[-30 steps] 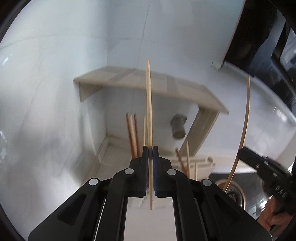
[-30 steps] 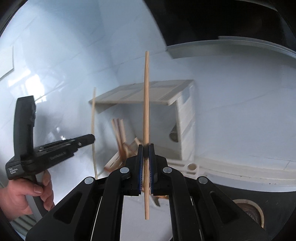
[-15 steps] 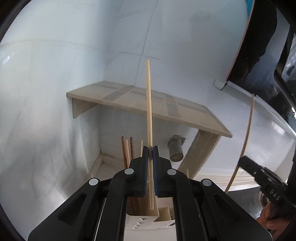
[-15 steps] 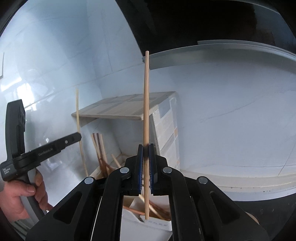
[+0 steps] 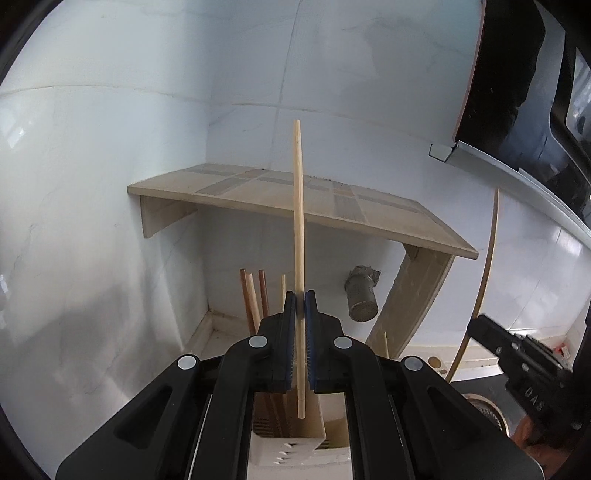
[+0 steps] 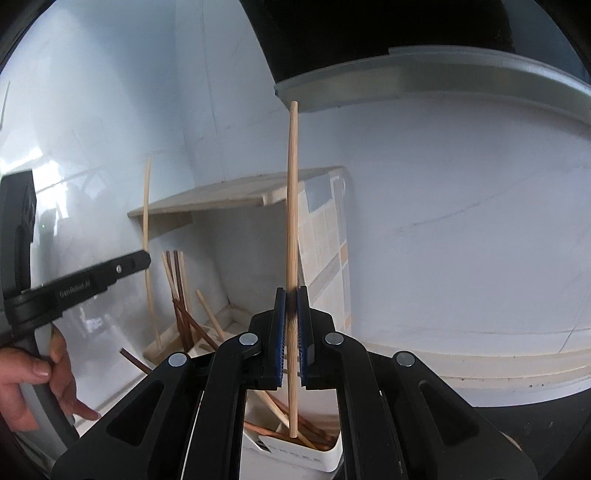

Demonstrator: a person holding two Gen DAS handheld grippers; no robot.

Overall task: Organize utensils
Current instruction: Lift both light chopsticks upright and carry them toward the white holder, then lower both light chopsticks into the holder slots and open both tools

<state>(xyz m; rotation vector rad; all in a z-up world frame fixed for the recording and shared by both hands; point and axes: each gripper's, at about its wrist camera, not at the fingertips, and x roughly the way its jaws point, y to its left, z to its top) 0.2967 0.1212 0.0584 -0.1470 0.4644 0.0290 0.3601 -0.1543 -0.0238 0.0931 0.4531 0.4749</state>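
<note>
My left gripper [image 5: 300, 295] is shut on a pale wooden chopstick [image 5: 298, 229] that stands upright, its lower end just above the white utensil holder [image 5: 291, 445]. Several brown and pale chopsticks [image 5: 255, 299] lean in that holder. My right gripper [image 6: 291, 291] is shut on another upright chopstick [image 6: 292, 192], its lower tip hanging over the white holder [image 6: 317, 458], where several chopsticks [image 6: 181, 295] lie crossed. Each gripper shows in the other's view: the right one [image 5: 476, 325] with its chopstick [image 5: 489, 258], the left one [image 6: 142, 260] held by a hand [image 6: 33, 373].
A wooden shelf [image 5: 295, 199] juts from the white tiled corner wall above the holder. A grey pipe stub [image 5: 362, 295] sticks out below it. A dark hood [image 6: 406, 33] hangs at the upper right, and a stove burner [image 5: 484, 410] lies at the lower right.
Both grippers have sunk toward the white holder, which has come into view under the chopstick tips. The shelf has risen in both views. Both grips are unchanged.
</note>
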